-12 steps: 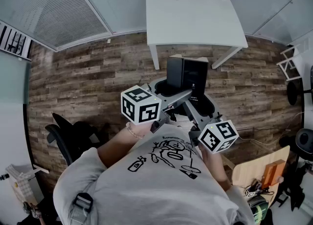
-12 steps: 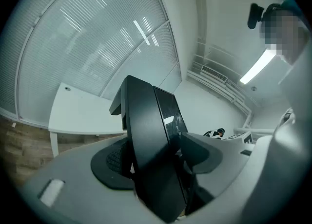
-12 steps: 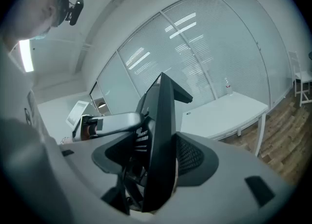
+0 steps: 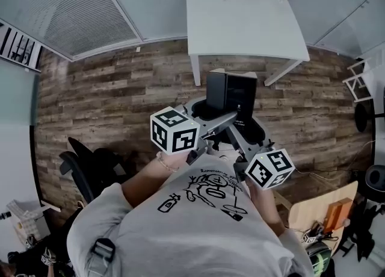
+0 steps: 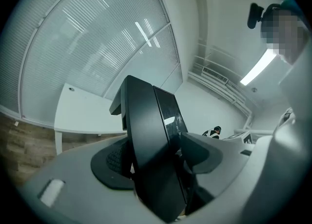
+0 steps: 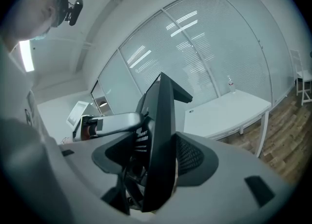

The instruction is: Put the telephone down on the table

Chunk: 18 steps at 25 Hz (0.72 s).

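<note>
Wood-plank flooring [image 4: 114,98] fills the room below, with a white table [image 4: 246,23] against the blind-covered glass wall. The telephone [image 4: 230,92], a black slab held upright, hangs in the air over the floor, short of the table and not touching it. Its lower end is hidden behind the jaws in both gripper views, and the white print on its side is too small to read; a block jutting from its top edge may be a stand. The left gripper [image 4: 210,116] pinches the telephone [image 5: 151,150] between its dark pads, and the right gripper [image 4: 243,131] clamps it [image 6: 158,145] from the other side. The person's shirt [image 4: 192,221] covers most of both hands.
</note>
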Motion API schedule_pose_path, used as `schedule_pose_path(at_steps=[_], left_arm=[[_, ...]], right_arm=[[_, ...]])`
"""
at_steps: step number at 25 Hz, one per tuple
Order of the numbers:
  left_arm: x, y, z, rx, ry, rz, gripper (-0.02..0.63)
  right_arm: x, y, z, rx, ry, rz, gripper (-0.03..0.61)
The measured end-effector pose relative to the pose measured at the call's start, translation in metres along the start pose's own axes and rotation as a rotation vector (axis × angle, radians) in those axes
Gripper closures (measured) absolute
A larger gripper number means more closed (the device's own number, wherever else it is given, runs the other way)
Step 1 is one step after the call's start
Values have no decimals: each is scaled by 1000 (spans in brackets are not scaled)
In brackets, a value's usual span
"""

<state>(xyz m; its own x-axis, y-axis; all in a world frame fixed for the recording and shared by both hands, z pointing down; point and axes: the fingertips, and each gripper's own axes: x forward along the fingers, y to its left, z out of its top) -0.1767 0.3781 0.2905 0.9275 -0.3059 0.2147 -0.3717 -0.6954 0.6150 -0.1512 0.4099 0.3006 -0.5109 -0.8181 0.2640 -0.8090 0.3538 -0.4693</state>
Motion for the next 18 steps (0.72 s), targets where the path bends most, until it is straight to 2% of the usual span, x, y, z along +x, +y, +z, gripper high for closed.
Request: schedule_pose_path(at_steps=[8,18], left_arm=[[-18,15,-9,-24,21,-2,322],[-7,31,-3,-36,24,19,322]], right_arm=[[13,14,-16,13,18,-14,324],[28,0,-12,29,42,-4,324]])
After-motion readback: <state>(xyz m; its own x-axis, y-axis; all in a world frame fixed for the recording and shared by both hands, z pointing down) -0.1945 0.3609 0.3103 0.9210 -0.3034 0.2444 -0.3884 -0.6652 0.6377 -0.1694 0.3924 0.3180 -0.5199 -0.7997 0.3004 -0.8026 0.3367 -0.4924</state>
